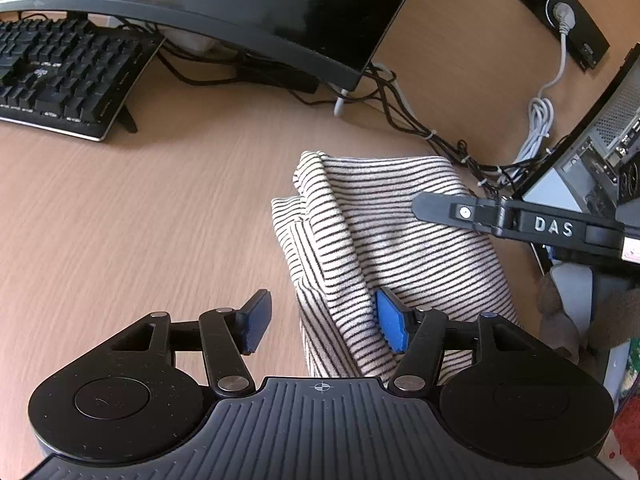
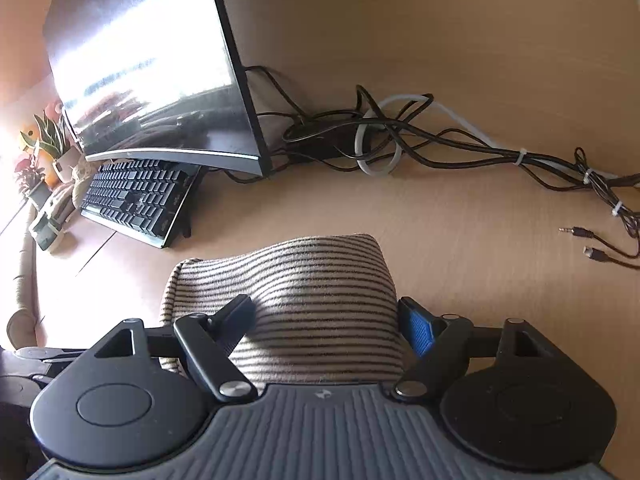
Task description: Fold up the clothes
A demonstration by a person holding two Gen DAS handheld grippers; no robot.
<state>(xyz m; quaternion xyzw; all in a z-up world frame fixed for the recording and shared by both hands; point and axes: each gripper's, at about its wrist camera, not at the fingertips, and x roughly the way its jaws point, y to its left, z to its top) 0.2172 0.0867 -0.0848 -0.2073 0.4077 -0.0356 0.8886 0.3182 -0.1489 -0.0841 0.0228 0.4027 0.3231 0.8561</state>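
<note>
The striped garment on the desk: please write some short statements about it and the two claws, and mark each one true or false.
1. The striped garment lies folded in a compact bundle on the wooden desk. True.
2. The left claw is shut on the garment. False: its jaws are open, and only its right pad touches the cloth.
3. The right claw is open, above the garment. True.
4. The garment covers the keyboard. False: the keyboard lies apart, under the monitor.
5. Cables lie on the desk behind the garment. True.
</note>
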